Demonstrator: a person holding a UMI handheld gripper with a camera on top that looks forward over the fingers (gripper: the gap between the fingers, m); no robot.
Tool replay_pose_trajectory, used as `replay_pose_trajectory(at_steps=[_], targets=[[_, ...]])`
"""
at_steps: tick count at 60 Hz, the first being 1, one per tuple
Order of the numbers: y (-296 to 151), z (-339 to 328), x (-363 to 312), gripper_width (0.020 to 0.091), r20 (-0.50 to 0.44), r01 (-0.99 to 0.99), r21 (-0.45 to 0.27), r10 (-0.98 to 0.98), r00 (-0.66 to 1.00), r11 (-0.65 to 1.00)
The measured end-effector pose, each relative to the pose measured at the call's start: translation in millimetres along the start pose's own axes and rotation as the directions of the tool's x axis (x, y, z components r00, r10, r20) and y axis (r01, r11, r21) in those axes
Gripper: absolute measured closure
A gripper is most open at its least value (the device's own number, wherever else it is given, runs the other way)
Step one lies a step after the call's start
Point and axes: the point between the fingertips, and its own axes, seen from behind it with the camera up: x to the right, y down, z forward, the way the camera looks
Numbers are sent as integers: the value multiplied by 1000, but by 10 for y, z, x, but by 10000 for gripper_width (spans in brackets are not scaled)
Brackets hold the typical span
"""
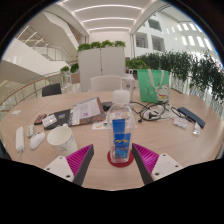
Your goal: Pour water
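Two-finger gripper [113, 158], spread wide, magenta pads [78, 160] facing inward, nothing clamped. Between the fingers, with a clear gap at either side: clear water bottle [120, 130], upright, blue label, standing on a small red coaster [120, 159] on the pale wooden table [95, 172]. Bottle resting on its own support, untouched by either pad.

Just beyond the left finger: white cup [61, 139], upright, near the bottle but apart from it. Further left: small white items [27, 139], too small to identify. Behind the cup: flat box or book [78, 110] lying on the table. Behind the bottle: second clear container [121, 97], partly hidden by the bottle's cap.

To the right, beyond the bottle: coiled black cable [150, 111], then a dark flat device [190, 117] near the table's far side. Farther back: green translucent bin [152, 83], white cabinet [102, 63] topped with plants [102, 45], leafy hedge [195, 70] along the right, bright atrium with white balconies behind.
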Motion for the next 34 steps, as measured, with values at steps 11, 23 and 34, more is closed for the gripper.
replay_pose_trajectory(at_steps=[11, 23, 34], targets=[[194, -1064, -308, 273, -93, -17, -30, 14, 996, 999], [375, -2108, -813, 268, -141, 51, -64, -60, 988, 997], [253, -2671, -1207, 274, -113, 60, -68, -67, 991, 996]])
